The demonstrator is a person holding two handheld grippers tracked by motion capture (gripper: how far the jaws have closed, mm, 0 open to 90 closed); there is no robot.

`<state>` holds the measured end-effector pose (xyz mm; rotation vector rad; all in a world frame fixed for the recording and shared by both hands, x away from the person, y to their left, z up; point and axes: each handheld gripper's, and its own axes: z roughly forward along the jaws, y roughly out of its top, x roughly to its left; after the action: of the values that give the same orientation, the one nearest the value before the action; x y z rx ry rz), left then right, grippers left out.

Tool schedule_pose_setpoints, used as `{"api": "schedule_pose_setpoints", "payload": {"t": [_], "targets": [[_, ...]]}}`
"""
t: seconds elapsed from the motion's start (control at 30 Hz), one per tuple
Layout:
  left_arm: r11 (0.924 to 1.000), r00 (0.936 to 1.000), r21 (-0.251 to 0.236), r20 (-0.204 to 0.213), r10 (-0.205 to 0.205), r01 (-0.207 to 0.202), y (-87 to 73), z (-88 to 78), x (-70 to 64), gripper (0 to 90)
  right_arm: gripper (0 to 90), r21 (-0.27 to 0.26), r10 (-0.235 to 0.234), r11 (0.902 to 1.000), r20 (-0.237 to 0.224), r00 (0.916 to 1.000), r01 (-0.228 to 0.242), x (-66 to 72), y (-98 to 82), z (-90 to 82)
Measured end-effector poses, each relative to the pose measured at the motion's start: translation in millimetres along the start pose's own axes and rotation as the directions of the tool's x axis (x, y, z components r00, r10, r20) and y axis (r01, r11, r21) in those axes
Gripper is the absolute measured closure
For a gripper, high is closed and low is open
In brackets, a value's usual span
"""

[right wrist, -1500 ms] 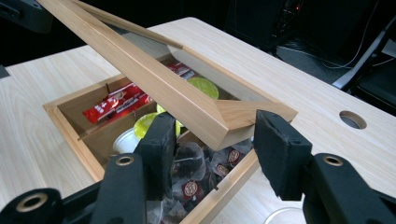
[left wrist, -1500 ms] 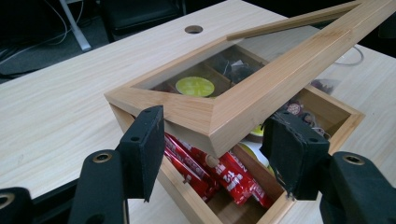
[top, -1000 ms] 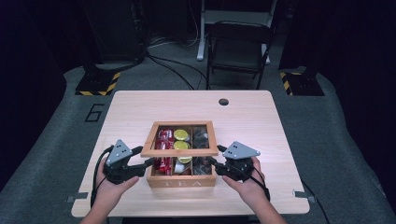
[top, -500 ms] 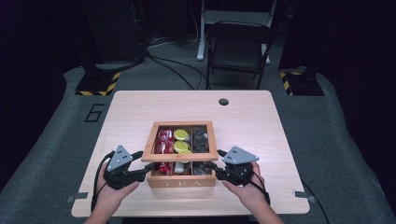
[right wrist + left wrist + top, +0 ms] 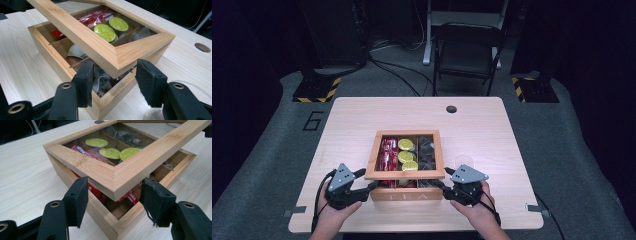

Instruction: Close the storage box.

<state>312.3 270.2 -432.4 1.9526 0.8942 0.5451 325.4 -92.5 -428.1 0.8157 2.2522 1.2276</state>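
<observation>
bamboo frames the whole job: a tea box [image 5: 406, 192] sits near our edge of the pale table [image 5: 492, 125], and its glazed lid [image 5: 405, 174] stands half raised, front edge clear of the base. we keep one tool at each front corner so the hinged lid stays level and does not twist. in the left gripper view the left gripper [image 5: 113, 195] has its jaws apart on either side of the lid's corner, and we cannot tell whether the pads actually press the wood. the right gripper [image 5: 113, 77] stands the same way at the other corner, jaws apart, contact just as unclear. under the glass we see red packets [image 5: 82, 151] in one compartment, green capsules [image 5: 105, 32] in the middle, and dark tea bags [image 5: 427, 150] beside them. the lid hangs low enough that we judge it close to seating; lowering both corners evenly should keep it from catching on the contents poking up near the front.
</observation>
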Motion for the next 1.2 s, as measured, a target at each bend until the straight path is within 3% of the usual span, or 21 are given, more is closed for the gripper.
{"api": "schedule_pose_setpoints", "payload": {"t": [0.17, 0.27, 0.53, 0.93, 1.2], "targets": [[1.0, 1.0, 0.006, 0.003, 0.0, 0.0, -4.2, 1.3, -1.2, 39.8, 49.2, -0.002, 0.025, 0.9997, -0.015, 0.9996, -0.025, 0.1, -5.7, 2.4], [1.0, 1.0, 0.001, 0.003, 0.0, 0.0, -7.0, 1.9, -1.7, 40.2, 49.2, -0.003, 0.005, 1.0, -0.013, 0.9999, -0.005, 0.0, -7.1, 3.6], [0.9997, 0.9998, 0.012, 0.01, 0.019, -0.02, -13.8, 4.8, -1.2, 40.4, 49.1, 0.011, 0.015, 0.9998, -0.018, 0.9997, -0.015, 2.1, -15.0, 6.9], [0.9995, 0.9998, 0.029, 0.016, 0.011, -0.012, -19.8, 9.3, -1.5, 40.3, 47.8, 0.029, 0.005, 0.9996, -0.025, 0.9997, -0.004, 2.7, -20.2, 10.5], [0.998, 0.9993, 0.062, 0.035, 0.011, -0.013, -21.9, 11.5, 0.3, 39.8, 47.3, 0.045, 0.031, 0.9985, -0.033, 0.999, -0.03, 2.8, -22.8, 13.7]]}}
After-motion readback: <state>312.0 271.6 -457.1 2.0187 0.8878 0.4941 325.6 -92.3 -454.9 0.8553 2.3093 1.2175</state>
